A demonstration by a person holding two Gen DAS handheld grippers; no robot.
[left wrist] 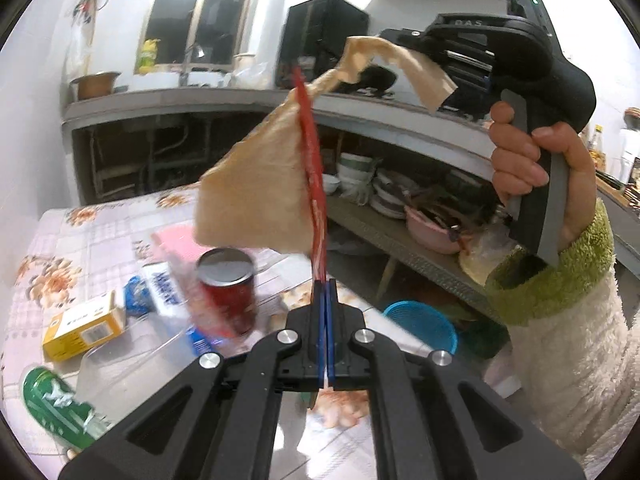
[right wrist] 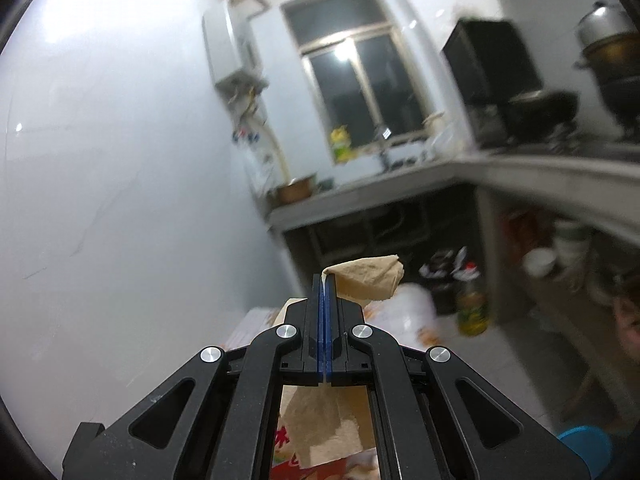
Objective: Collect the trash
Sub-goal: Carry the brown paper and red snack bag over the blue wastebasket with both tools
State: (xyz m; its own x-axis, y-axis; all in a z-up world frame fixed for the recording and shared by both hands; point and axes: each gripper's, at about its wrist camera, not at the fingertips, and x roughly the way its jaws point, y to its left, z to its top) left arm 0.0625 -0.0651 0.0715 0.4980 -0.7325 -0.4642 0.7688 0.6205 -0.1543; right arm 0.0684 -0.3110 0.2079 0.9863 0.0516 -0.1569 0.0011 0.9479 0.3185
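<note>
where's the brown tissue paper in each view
Left wrist: brown tissue paper hangs centre frame, stretched from the left gripper up to the right gripper at upper right.
Right wrist: crumpled at the right gripper fingers, centre, and hanging below.
Shared landmark: window.

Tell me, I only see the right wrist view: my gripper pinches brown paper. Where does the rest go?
Observer: The brown paper runs from your right gripper across to a red wrapper, which the left gripper is shut on.
Operator: What's on the table?
Observer: A red can, a yellow box and a green can, on a floral tablecloth.
Operator: Who holds my gripper?
Observer: A hand in a green-cuffed fleece sleeve.
</note>
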